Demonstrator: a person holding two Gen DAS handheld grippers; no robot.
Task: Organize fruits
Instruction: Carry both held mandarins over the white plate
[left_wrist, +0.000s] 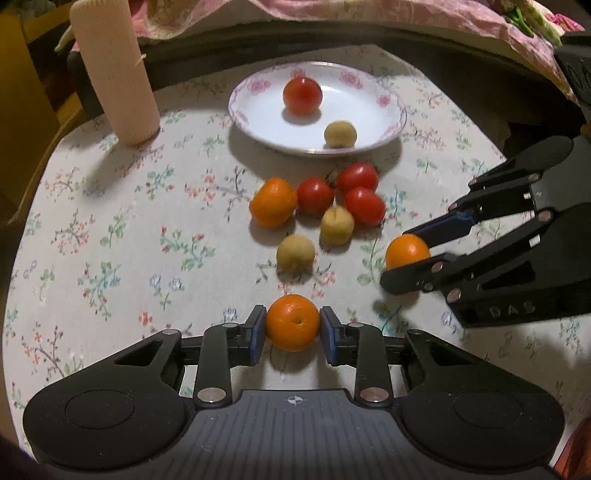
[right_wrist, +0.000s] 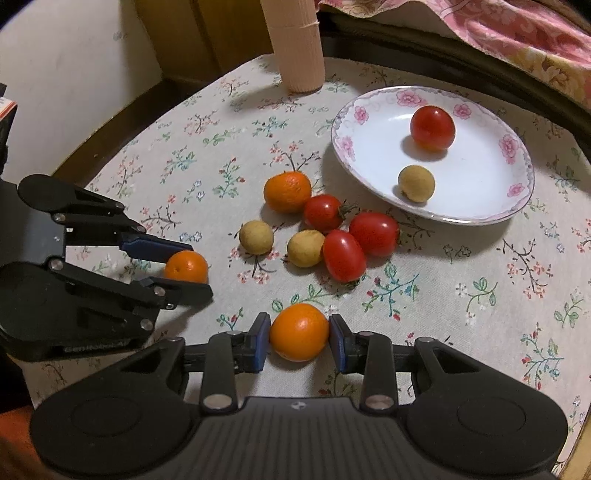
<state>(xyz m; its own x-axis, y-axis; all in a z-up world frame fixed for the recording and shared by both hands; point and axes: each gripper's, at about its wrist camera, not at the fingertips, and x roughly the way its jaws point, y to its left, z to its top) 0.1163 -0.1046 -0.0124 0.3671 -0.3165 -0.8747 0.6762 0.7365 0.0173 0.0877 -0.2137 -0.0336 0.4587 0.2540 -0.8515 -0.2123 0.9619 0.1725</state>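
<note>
My left gripper (left_wrist: 293, 314) is shut on a small orange (left_wrist: 293, 325) low over the floral cloth; its blue pads press both sides. In the left wrist view my right gripper (left_wrist: 397, 258) reaches in from the right, shut on a second orange (left_wrist: 406, 251). The right wrist view shows the same: right gripper (right_wrist: 299, 321) on its orange (right_wrist: 299, 332), left gripper (right_wrist: 199, 271) on its orange (right_wrist: 185, 266). Between them and the plate (left_wrist: 369, 122) lie a third orange (left_wrist: 273, 202), three tomatoes (left_wrist: 364, 206) and two tan round fruits (left_wrist: 295, 254). The plate holds one tomato (left_wrist: 302, 95) and one tan fruit (left_wrist: 340, 133).
A tall pink ribbed cylinder (left_wrist: 114, 70) stands at the table's far left. The round table (left_wrist: 92, 240) wears a floral cloth and ends in a dark rim behind the plate. A pink patterned fabric (left_wrist: 369, 18) lies beyond it.
</note>
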